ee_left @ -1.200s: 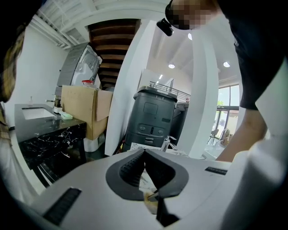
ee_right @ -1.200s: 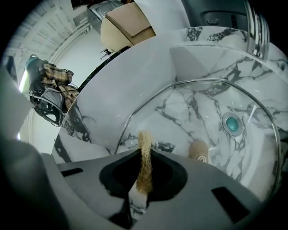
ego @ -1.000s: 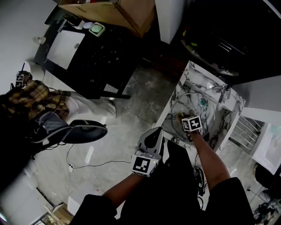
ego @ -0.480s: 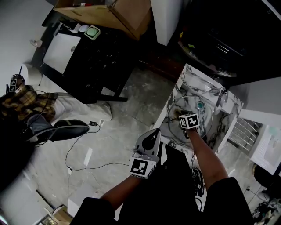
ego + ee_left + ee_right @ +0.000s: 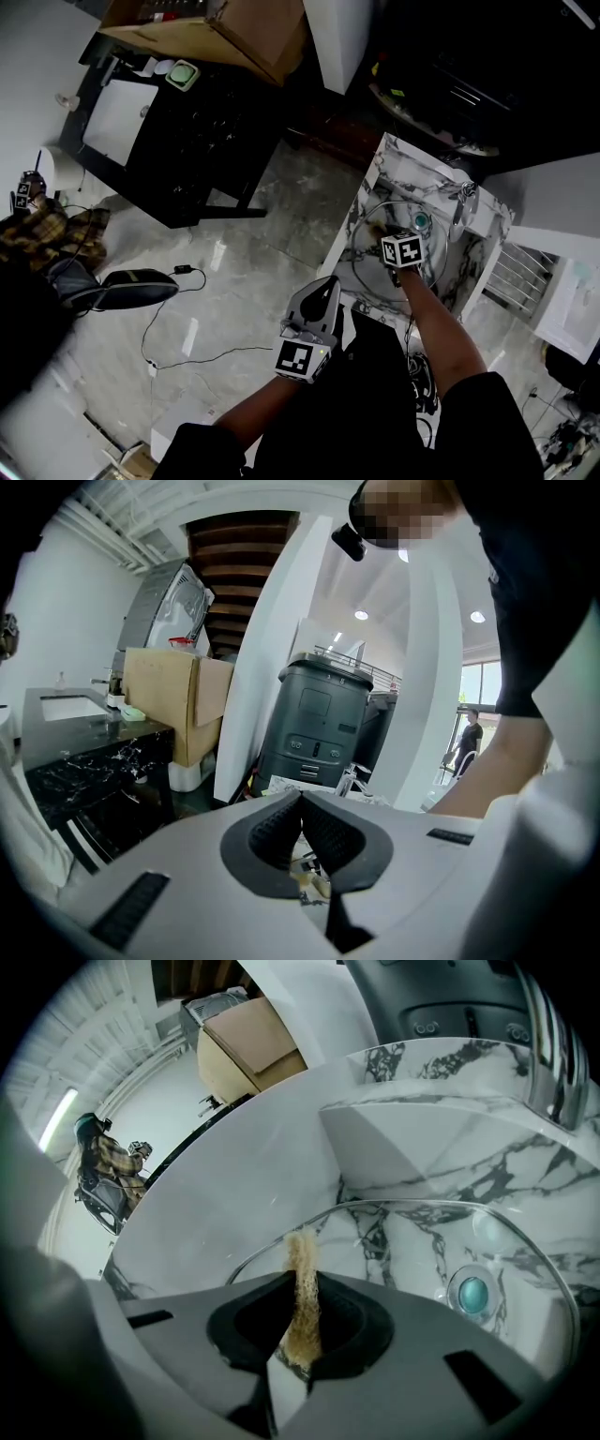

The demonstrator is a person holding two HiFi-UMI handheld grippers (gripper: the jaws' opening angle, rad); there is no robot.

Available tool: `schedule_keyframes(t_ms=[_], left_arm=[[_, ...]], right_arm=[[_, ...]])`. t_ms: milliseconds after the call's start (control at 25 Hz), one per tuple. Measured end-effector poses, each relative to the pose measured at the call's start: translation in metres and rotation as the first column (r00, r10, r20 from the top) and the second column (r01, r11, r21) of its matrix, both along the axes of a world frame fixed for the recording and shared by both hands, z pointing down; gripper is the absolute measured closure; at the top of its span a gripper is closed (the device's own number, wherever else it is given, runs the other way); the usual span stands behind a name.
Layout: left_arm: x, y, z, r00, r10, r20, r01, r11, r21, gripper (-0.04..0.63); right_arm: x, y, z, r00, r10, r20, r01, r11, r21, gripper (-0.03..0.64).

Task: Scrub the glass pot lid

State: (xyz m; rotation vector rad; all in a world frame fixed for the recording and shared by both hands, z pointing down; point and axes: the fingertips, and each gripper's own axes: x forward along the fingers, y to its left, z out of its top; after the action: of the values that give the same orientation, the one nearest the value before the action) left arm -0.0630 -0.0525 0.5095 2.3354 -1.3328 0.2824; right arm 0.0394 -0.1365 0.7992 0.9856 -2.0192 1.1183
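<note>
The glass pot lid is lying flat on the marble table, its teal knob sitting toward 1 o'clock of my right tool. That tool is clamping a tan scrubber edge-on, the fibres poking out at the lid's near rim. Over the last second it has been creeping across the glass toward the knob, so I am judging the scrubbing to be under way, with much of the glass left. My left tool is hanging shut and empty off the table, at 7 o'clock of the lid, steadying nothing.
</note>
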Motion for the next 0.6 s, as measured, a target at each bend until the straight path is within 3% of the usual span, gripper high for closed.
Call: schedule_keyframes(t_ms=[600], left_arm=[[0.026, -0.002, 0.0, 1.0, 0.029, -0.001, -0.029, 1.0, -0.008, 0.58]], right_arm=[[0.049, -0.012, 0.004, 0.996, 0.078, -0.039, -0.078, 0.997, 0.012, 0.563]])
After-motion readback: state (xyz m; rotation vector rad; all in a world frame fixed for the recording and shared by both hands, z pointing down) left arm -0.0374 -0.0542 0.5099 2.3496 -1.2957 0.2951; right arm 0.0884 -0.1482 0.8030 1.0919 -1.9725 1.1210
